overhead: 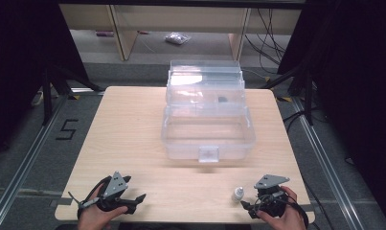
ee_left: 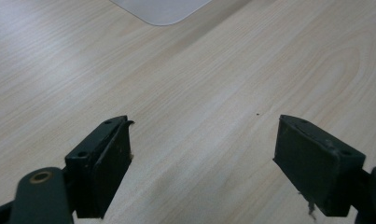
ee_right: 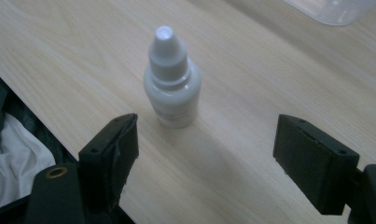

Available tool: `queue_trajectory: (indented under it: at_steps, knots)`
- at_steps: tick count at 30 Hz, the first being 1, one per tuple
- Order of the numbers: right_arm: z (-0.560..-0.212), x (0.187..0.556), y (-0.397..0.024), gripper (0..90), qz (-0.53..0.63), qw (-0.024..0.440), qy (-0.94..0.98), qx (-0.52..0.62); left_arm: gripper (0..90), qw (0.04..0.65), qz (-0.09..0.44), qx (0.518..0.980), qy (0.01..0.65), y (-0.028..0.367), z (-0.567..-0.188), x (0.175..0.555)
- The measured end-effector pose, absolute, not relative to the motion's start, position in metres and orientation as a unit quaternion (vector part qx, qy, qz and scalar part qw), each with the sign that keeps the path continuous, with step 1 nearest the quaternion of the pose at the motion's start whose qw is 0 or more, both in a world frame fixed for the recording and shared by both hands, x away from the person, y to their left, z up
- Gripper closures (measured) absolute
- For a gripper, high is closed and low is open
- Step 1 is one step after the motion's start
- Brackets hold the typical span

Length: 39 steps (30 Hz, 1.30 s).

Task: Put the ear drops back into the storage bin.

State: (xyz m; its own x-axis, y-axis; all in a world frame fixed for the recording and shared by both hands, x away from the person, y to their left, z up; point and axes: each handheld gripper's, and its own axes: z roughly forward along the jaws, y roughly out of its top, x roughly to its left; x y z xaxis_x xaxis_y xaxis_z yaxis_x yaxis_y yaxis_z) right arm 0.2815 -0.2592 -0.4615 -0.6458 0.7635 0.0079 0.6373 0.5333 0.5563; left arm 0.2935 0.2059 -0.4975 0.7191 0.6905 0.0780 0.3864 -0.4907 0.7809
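Left gripper (overhead: 141,197): rests at the near left of the wooden table (overhead: 128,139), held in the person's left hand (overhead: 97,218); jaws spread wide, nothing between them but bare wood.

Clear plastic box (overhead: 207,136): stands at mid-table, well apart from both grippers; lid raised at the back. A small dark item (overhead: 222,99) lies in the upper tray; what it is cannot be told.

Small white dropper bottle (ee_right: 172,81): upright on the table near its front edge, capped, just beside the right gripper.

Right gripper (ee_right: 206,158): jaws released and spread, aimed towards the bottle, which stands just beyond them, untouched.

Progress, judged: early stage. The bottle is not yet grasped; likely remaining are closing on it, lifting, and placing it in the open box.
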Motion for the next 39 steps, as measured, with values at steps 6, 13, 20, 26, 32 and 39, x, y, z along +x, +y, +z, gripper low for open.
queue_trajectory:
  at_steps: [6,13,20,26,32,39]
  knots:
    - [-0.460,0.285,-0.256,24.2,0.254,0.125,0.881,0.378,18.0,0.396,0.192,0.837,0.326,0.205,-0.498,0.293]
    - [-0.458,0.290,-0.246,26.0,0.236,0.120,0.890,0.372,18.0,0.388,0.196,0.841,0.321,0.206,-0.498,0.294]
    - [-0.458,0.295,-0.237,28.7,0.220,0.115,0.901,0.356,18.0,0.391,0.195,0.840,0.321,0.206,-0.498,0.295]
    - [-0.458,0.301,-0.230,34.2,0.203,0.111,0.911,0.342,18.0,0.389,0.195,0.842,0.319,0.206,-0.498,0.295]
    - [-0.458,0.304,-0.224,37.6,0.187,0.103,0.917,0.337,18.0,0.394,0.193,0.839,0.324,0.206,-0.499,0.295]
    - [-0.457,0.311,-0.217,42.2,0.171,0.094,0.927,0.320,18.0,0.395,0.193,0.837,0.324,0.206,-0.499,0.295]
